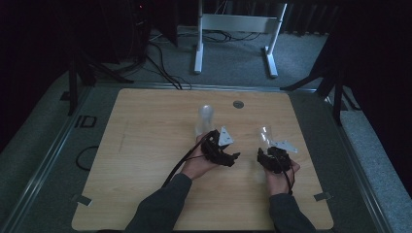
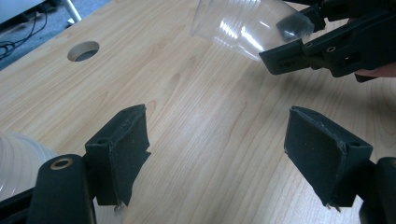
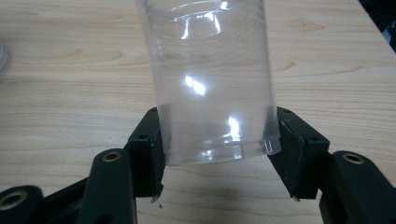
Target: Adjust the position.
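Note:
My right gripper (image 1: 266, 149) is shut on a clear plastic cup (image 1: 266, 134). In the right gripper view its jaws (image 3: 217, 140) press on both sides of the clear cup (image 3: 212, 79) near one end, over the wooden table (image 3: 70, 93). My left gripper (image 1: 232, 156) stands open with nothing between its pads (image 2: 217, 126). A second clear cup (image 1: 205, 118) stands upright just beyond the left hand, and its side shows at the left gripper view's lower left edge (image 2: 16, 161). That view also shows the held cup (image 2: 243, 25) tilted in the right gripper's black jaws, up and to the right.
A round cable hole (image 1: 238, 104) sits in the table top near the far edge, also in the left gripper view (image 2: 84, 50). The table's front edge (image 1: 204, 227) lies close to the person's sleeves. Black cables trail from both grippers.

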`<state>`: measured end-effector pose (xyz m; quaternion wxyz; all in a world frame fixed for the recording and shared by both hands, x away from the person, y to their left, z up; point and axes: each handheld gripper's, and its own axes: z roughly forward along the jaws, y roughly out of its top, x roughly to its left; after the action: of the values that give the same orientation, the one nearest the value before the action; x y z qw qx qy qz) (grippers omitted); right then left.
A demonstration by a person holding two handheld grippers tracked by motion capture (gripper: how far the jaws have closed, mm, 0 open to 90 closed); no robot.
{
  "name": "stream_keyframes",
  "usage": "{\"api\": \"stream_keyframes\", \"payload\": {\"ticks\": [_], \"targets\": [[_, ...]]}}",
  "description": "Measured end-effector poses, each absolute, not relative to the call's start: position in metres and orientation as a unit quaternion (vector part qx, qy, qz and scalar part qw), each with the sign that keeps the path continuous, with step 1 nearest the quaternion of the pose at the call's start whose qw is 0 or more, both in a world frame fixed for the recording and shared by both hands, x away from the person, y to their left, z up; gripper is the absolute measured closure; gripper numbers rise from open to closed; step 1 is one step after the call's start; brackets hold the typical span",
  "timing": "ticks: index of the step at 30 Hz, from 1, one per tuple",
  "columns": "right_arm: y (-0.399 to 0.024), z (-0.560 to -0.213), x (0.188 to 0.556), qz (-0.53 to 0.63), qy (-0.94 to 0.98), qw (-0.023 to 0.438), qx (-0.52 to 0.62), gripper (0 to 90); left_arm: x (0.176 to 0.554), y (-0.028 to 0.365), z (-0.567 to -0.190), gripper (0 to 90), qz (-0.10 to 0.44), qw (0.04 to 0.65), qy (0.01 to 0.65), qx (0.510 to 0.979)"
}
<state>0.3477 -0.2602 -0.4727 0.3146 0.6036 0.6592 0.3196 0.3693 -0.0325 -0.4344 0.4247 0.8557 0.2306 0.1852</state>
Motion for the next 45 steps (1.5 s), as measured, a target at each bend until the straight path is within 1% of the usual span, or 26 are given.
{"api": "stream_keyframes", "payload": {"ticks": [6,14,15,45], "targets": [[-0.259,-0.474,0.343,0.332,0.645,0.334,0.602,42.0,0.370,-0.034,-0.433,21.7,0.180,0.430,0.235,0.853],[-0.257,-0.475,0.341,0.351,0.645,0.342,0.586,41.9,0.370,-0.035,-0.432,21.7,0.178,0.435,0.237,0.850],[-0.256,-0.475,0.339,0.353,0.644,0.349,0.582,41.9,0.370,-0.035,-0.432,21.7,0.178,0.436,0.237,0.849],[-0.254,-0.469,0.328,0.380,0.635,0.378,0.557,41.9,0.372,-0.043,-0.430,23.1,0.163,0.451,0.248,0.842]]}}
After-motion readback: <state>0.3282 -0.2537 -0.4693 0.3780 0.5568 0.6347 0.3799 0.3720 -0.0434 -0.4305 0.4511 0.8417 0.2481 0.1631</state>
